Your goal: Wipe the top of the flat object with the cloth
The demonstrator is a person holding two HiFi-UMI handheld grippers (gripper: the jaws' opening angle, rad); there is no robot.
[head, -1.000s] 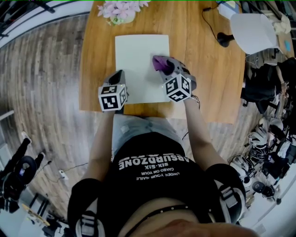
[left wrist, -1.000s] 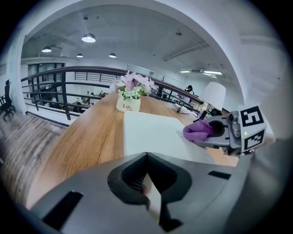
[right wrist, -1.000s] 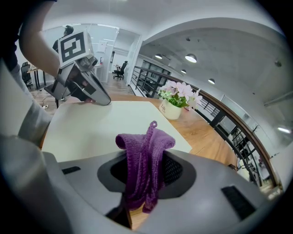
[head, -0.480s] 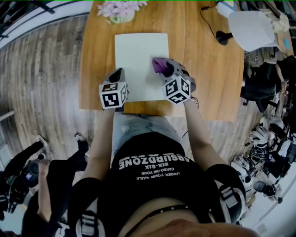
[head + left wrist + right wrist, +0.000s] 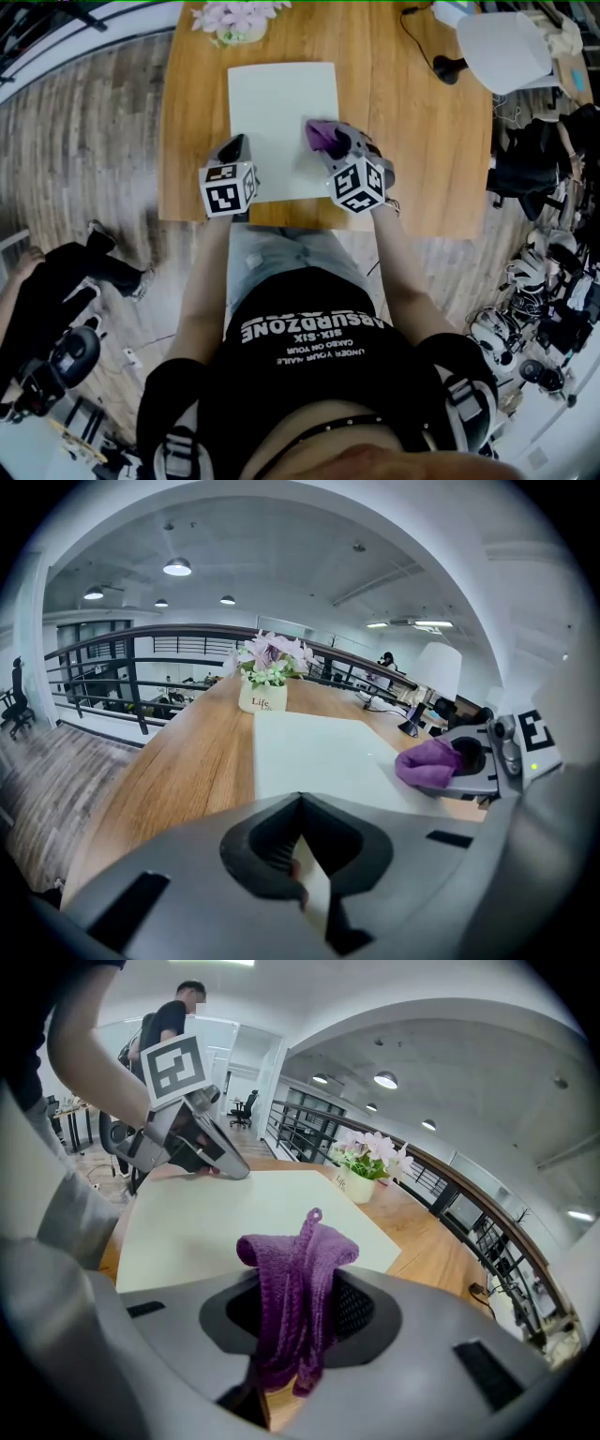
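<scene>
A white flat board point(image 5: 277, 103) lies on the wooden table point(image 5: 422, 141). My left gripper point(image 5: 234, 148) is at the board's near left edge, and its jaws look shut on a thin white sliver of that edge point(image 5: 314, 892). My right gripper point(image 5: 330, 141) is shut on a purple cloth point(image 5: 322, 133), held over the board's near right part. In the right gripper view the cloth point(image 5: 298, 1269) bunches up out of the jaws, with the board point(image 5: 225, 1218) just beyond and the left gripper point(image 5: 230, 1171) at its far edge. The left gripper view shows the cloth point(image 5: 428, 761) at right.
A flower pot point(image 5: 236, 21) stands just beyond the board's far edge. A lamp with a white shade point(image 5: 502, 52), a black base point(image 5: 445, 67) and a cable sits at the table's far right. A person point(image 5: 56, 272) is on the floor at left. Clutter lines the right side.
The cloth has slid slightly toward the board's near edge. The left gripper has stayed at the board's edge. A person on the floor at left has moved.
</scene>
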